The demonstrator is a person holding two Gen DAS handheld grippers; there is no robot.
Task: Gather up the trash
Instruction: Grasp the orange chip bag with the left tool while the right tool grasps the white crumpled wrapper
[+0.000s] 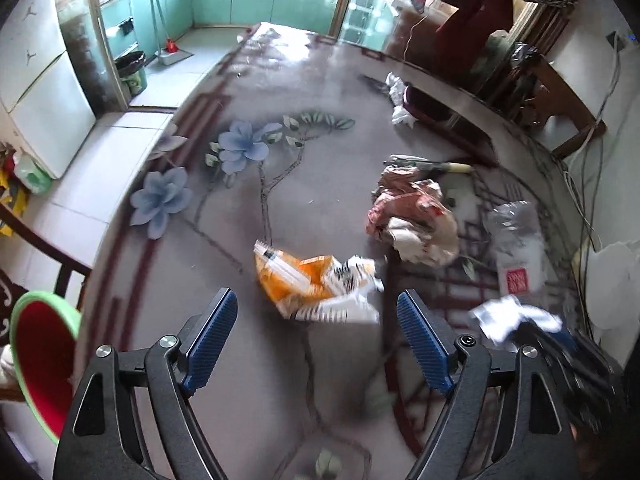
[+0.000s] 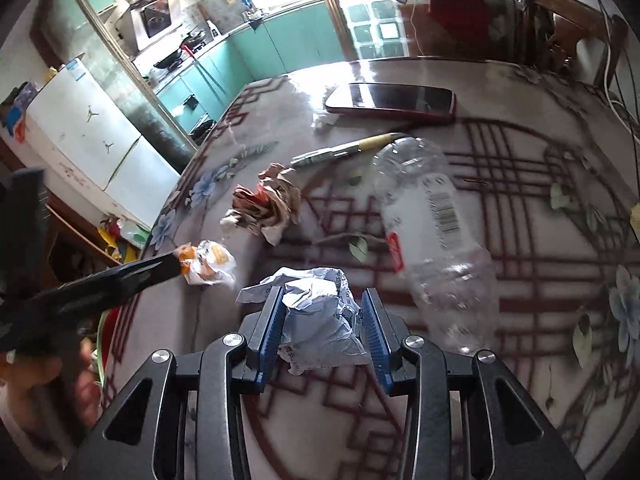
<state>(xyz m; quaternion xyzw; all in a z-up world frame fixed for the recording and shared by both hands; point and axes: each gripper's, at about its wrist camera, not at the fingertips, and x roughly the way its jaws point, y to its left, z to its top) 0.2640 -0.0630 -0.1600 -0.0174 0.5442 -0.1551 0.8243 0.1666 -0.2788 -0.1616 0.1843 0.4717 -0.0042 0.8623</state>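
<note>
A crumpled white paper [image 2: 320, 312] lay low in the frame's centre on the table [image 2: 520, 80], pinched between the right gripper [image 2: 322, 334] pads. The left gripper [image 1: 316, 344] gaped wide and empty just below an orange wrapper [image 1: 308, 280]. Only its view showed the red-and-green basin [image 1: 40, 360] at lower left, beyond the table edge.

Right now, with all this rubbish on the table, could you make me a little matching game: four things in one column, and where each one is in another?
Things:
1. crumpled white paper
2. orange wrapper
3. clear plastic bottle
4. phone

Places:
A. lying on its side on the table, right of the right gripper
B. flat at the table's far end
C. between the right gripper's pads
D. on the table ahead of the open left gripper

Pairs: 1-C, 2-D, 3-A, 4-B
</note>
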